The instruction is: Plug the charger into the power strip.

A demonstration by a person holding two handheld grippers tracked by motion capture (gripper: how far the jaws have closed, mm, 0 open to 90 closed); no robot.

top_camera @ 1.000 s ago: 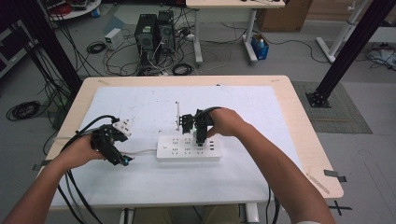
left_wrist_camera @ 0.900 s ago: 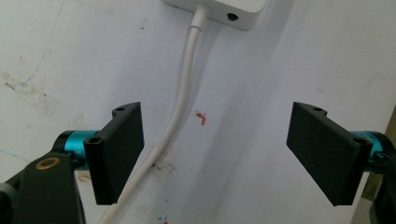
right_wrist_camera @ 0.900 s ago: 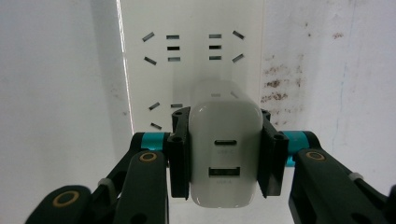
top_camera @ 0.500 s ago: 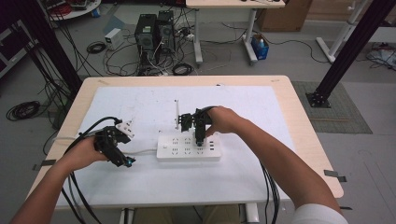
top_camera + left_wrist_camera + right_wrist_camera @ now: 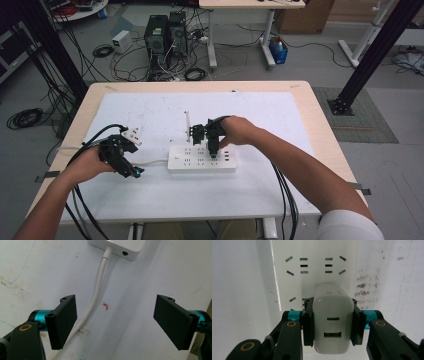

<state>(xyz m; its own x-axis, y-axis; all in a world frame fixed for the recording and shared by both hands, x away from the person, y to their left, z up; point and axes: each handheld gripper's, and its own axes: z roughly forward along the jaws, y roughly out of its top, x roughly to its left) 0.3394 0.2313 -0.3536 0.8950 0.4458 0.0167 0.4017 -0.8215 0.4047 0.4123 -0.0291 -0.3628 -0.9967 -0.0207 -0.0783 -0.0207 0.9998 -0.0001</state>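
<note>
A white power strip (image 5: 190, 159) lies on the white mat in the middle of the table. My right gripper (image 5: 213, 153) points down onto its right half, shut on a white USB charger (image 5: 333, 322) whose two ports face the camera. The charger's far end meets the socket face of the strip (image 5: 314, 265); its prongs are hidden. My left gripper (image 5: 131, 171) rests left of the strip, jaws open. In the left gripper view the left gripper (image 5: 115, 305) straddles the strip's white cable (image 5: 96, 295) without touching it, and the strip's end (image 5: 120, 246) lies just ahead.
A white plug (image 5: 133, 134) lies on the mat just beyond the left hand. A thin white stick (image 5: 187, 125) lies behind the strip. Black cables trail off the table's left front edge (image 5: 55, 172). Computers and cables sit on the floor beyond.
</note>
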